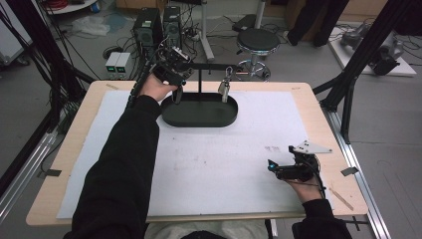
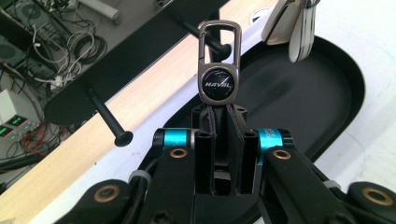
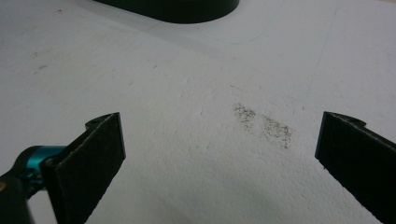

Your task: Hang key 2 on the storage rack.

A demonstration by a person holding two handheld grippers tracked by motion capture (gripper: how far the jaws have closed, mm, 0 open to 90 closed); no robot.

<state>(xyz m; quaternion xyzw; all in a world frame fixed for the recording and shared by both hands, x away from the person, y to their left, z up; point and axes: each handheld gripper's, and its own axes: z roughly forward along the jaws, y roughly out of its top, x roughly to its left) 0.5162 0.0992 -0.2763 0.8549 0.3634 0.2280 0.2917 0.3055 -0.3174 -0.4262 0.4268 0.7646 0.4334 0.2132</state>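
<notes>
Keychain (image 2: pixel 218 70) pinched in left tool (image 2: pixel 219 140) (HAVAL badge legible from that tool's camera), right tool (image 3: pixel 219 154) spread wide.

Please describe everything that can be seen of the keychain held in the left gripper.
The keychain looks like dark grey metal. Its top is an oblong clip loop; below it sits a round glossy black badge reading HAVAL. A dark strap, perhaps leather, hangs below and is pinched between the shut jaws of the left gripper. It stands upright, its loop close to a black peg of the stand, above the black oval tray. Whether loop and peg touch is unclear.
</notes>
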